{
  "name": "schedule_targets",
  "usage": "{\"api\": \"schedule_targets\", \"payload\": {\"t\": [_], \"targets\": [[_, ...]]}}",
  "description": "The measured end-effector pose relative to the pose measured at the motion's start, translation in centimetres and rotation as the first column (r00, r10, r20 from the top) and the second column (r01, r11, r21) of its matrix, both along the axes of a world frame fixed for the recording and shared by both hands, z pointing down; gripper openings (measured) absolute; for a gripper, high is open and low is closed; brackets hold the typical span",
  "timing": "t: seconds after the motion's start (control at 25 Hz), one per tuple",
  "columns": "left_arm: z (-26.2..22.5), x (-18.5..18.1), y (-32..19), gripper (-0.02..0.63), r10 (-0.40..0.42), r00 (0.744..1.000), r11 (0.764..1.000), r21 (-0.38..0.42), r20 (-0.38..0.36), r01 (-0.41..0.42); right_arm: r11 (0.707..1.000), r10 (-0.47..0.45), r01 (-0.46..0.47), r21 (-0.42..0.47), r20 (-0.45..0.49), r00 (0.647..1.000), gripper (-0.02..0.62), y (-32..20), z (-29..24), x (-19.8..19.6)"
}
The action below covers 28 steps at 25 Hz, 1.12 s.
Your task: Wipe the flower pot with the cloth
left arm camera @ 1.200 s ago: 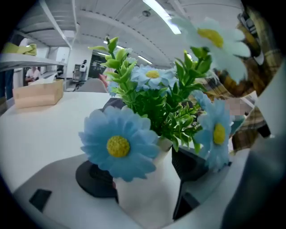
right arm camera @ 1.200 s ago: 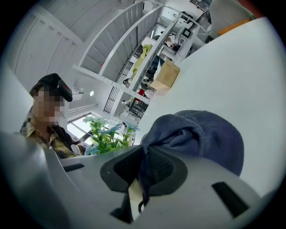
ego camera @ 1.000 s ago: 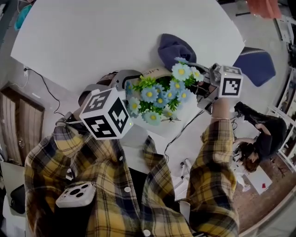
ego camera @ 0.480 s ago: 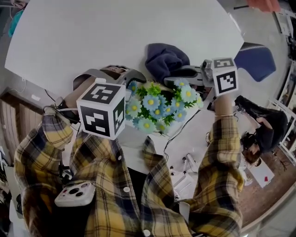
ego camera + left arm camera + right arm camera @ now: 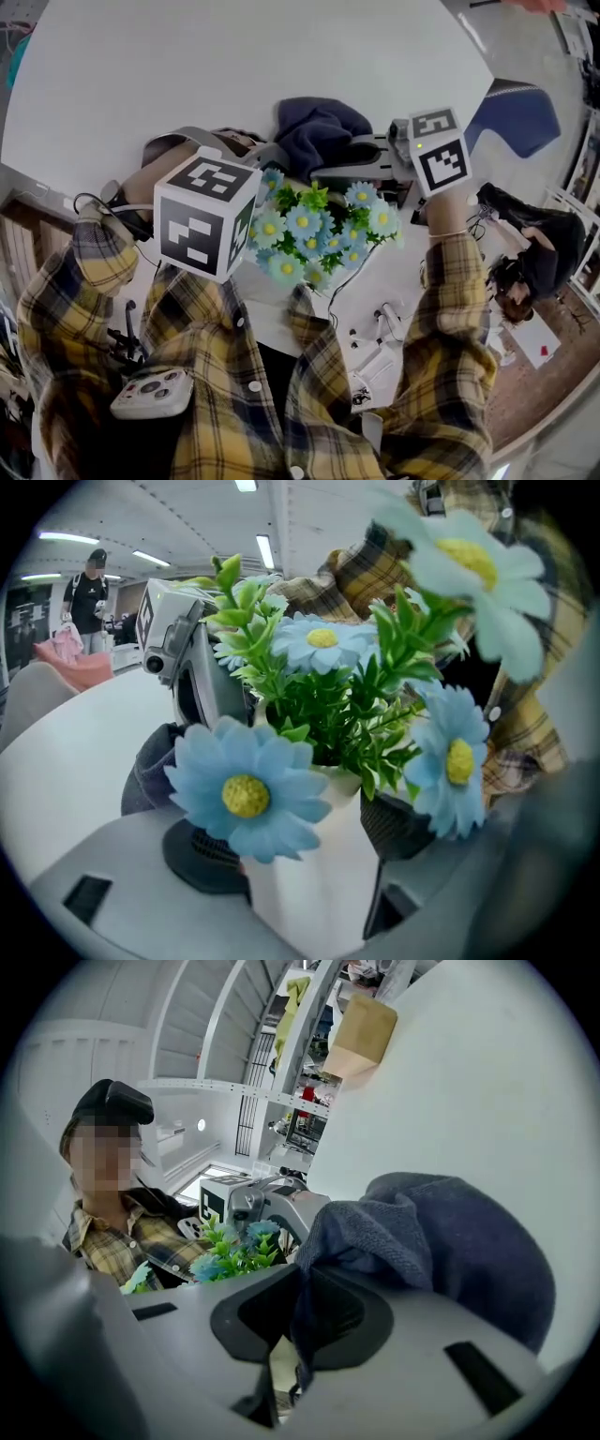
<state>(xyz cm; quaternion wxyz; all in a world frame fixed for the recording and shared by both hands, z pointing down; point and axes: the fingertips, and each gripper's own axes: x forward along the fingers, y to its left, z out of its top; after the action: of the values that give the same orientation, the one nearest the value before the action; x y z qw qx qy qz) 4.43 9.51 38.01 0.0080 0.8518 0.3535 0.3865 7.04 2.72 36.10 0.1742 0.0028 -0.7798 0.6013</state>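
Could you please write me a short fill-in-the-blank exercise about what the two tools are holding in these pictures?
1. The left tool is shut on the flower pot, whose colour is ____.
2. The right tool is shut on the cloth, whose colour is dark ____.
3. The flowers in the pot have pale blue petals and ____ centres.

Missing words: white; blue; yellow.
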Motion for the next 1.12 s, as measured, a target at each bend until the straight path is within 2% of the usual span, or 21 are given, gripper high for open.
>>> {"api": "schedule_targets", "payload": {"t": [0.24,0.36,0.48,0.6,0.76,0.96,1.04,1.12], "targets": [[-0.1,-0.3,-0.8,0.376,0.094,0.995,0.996,-0.016,0.035,-0.093,0.999,0.044,-0.044,0.011,0.011,0.999,0.029,-0.6,-0.1,-0.2],[-0.4,-0.7,-1.1,0.376,0.091,0.995,0.996,-0.025,0.047,-0.090,0.997,0.068,-0.069,0.017,0.013,0.998,0.029,-0.7,-0.3,-0.2],[-0.4,-1.2,-1.6,0.377,0.023,0.998,0.999,-0.030,0.059,-0.021,0.993,0.111,-0.111,0.025,0.013,0.994,0.029,-0.6,-0.4,-0.1],[-0.3,-1.7,-2.2,0.376,-0.117,0.992,0.993,-0.020,0.049,0.118,0.985,0.168,-0.168,0.045,0.002,0.986,0.029,-0.4,-0.4,0.3],[-0.2,-2.2,-2.9,0.376,-0.324,0.946,0.946,0.016,-0.004,0.324,0.967,0.247,-0.246,0.074,-0.010,0.969,0.029,0.0,-0.2,0.9],[0.0,-3.1,-3.4,0.376,-0.463,0.886,0.885,0.041,-0.034,0.464,0.935,0.344,-0.339,0.101,-0.037,0.938,0.029,0.3,0.2,1.5],[0.0,-3.4,-3.8,0.376,-0.522,0.851,0.849,0.058,-0.050,0.525,0.923,0.376,-0.370,0.107,-0.040,0.926,0.029,0.3,0.3,1.8],[0.3,-4.0,-4.0,0.374,-0.592,0.803,0.798,0.086,-0.065,0.596,0.908,0.410,-0.404,0.112,-0.036,0.911,0.029,0.4,0.3,2.0]]}}
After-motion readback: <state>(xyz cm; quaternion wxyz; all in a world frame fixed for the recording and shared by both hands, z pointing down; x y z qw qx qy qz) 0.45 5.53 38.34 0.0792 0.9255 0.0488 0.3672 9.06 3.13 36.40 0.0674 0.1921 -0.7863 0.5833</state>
